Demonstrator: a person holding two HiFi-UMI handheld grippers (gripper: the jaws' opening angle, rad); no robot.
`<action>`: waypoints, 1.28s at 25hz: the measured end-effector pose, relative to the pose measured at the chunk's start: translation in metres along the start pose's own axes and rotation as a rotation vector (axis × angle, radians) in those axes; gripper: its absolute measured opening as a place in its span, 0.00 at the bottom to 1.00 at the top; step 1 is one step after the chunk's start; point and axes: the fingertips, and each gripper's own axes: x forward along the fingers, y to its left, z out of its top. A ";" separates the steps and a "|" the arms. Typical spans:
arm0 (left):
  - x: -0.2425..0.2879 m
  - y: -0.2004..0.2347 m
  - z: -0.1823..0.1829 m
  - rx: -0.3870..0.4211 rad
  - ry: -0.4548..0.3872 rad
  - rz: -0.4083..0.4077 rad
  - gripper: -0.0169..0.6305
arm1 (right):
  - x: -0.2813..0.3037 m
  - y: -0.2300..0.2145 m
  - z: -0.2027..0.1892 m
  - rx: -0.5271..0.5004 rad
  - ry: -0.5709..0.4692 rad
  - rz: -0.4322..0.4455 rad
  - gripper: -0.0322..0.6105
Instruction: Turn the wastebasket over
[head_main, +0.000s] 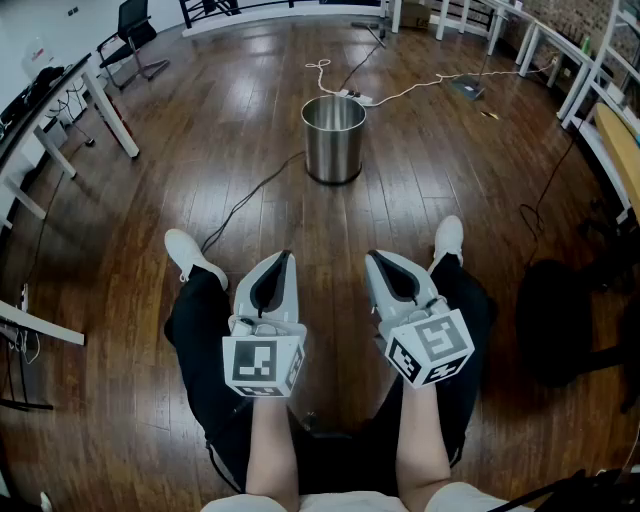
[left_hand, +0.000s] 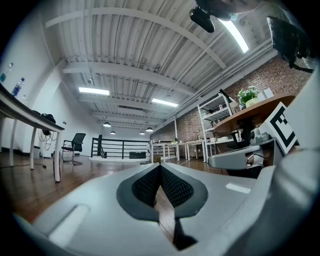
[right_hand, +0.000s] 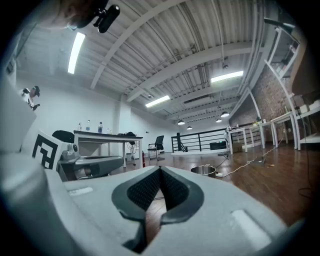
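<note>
A shiny steel wastebasket (head_main: 334, 138) stands upright, mouth up, on the wooden floor well ahead of me. In the right gripper view only the rim of the wastebasket (right_hand: 203, 171) peeks over the jaws. My left gripper (head_main: 286, 257) is held level over my left leg, jaws shut with nothing between them; the left gripper view shows that gripper (left_hand: 160, 165) closed. My right gripper (head_main: 372, 257) hovers level over my right leg, also shut and empty, and in its own view the right gripper (right_hand: 160, 169) is closed. Both are far short of the wastebasket.
A dark cable (head_main: 243, 201) runs across the floor from the wastebasket toward my left foot (head_main: 190, 256). White cords and a power strip (head_main: 352, 95) lie behind the basket. Desks (head_main: 42, 110) line the left side, tables (head_main: 590, 75) the right, with a black object (head_main: 560, 322) at right.
</note>
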 end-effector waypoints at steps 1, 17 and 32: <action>0.009 -0.002 0.000 -0.008 0.005 -0.007 0.05 | 0.002 -0.010 -0.001 0.011 0.010 -0.012 0.04; 0.130 0.035 -0.043 -0.092 0.067 0.023 0.05 | 0.092 -0.087 -0.009 0.022 0.058 -0.063 0.04; 0.285 0.110 -0.022 -0.034 0.016 -0.157 0.05 | 0.248 -0.156 0.013 0.068 0.052 -0.116 0.04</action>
